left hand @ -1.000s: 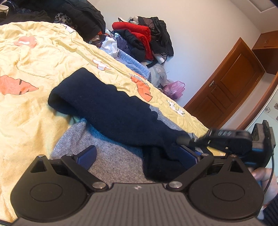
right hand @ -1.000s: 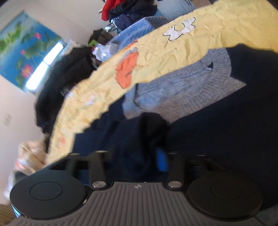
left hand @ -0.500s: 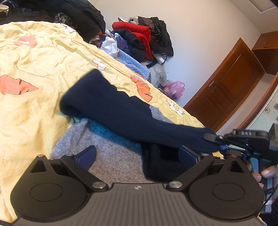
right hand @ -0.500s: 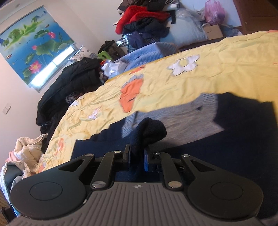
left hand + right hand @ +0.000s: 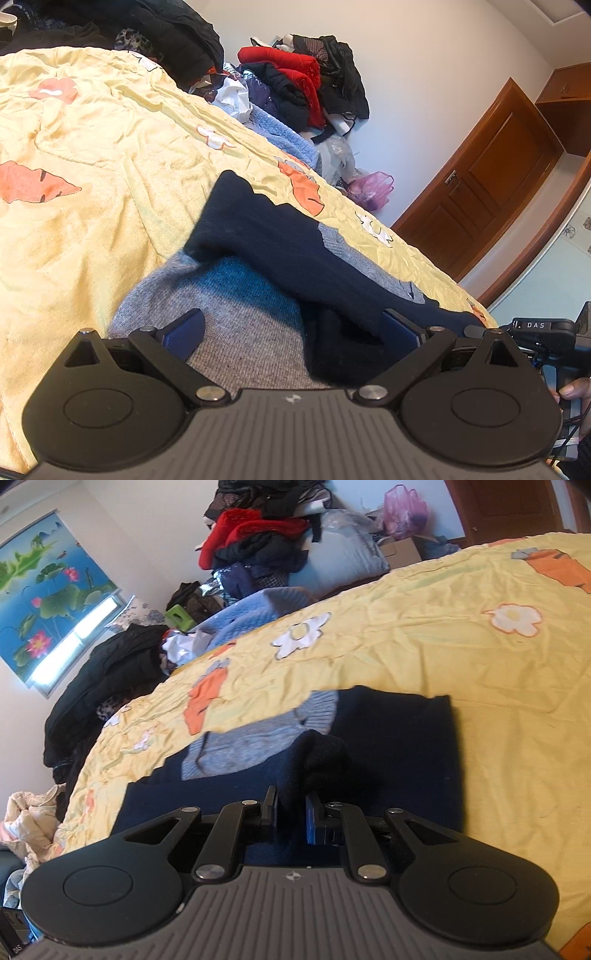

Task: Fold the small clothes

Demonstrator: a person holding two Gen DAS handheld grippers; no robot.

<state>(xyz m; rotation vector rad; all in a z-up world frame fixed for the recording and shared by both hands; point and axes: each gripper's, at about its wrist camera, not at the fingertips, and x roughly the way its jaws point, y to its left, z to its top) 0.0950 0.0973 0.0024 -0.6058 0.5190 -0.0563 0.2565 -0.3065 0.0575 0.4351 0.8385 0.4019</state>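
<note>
A: Starting at the left. How wide, the left gripper (image 5: 291, 328)?

B: Wide open. Holding nothing. Just hanging over the grey middle of the sweater (image 5: 240, 317), with no pinch on it.

A: And where to find the sweater?

B: Lying on the yellow bed cover (image 5: 92, 192), close to the near edge. Well apart from the clothes pile (image 5: 295, 74) past the far edge.

A: Moving right?

B: Next, the dark blue sleeve (image 5: 295, 251), stretched across the grey part and lifted at its right end. Then the right gripper (image 5: 290, 808), almost shut. Just been closing, with the end of the sleeve pinched between the pads.

A: Could go wrong how?

B: Maybe like this: pulling too far with nothing pressing the grey part down. Might drag the whole sweater along the bed cover and bunch it up. Could also slip out of that small pinch and flop down crooked.

A: So?

B: Probably better to press down on the left first, then lay the sleeve slowly.
</note>
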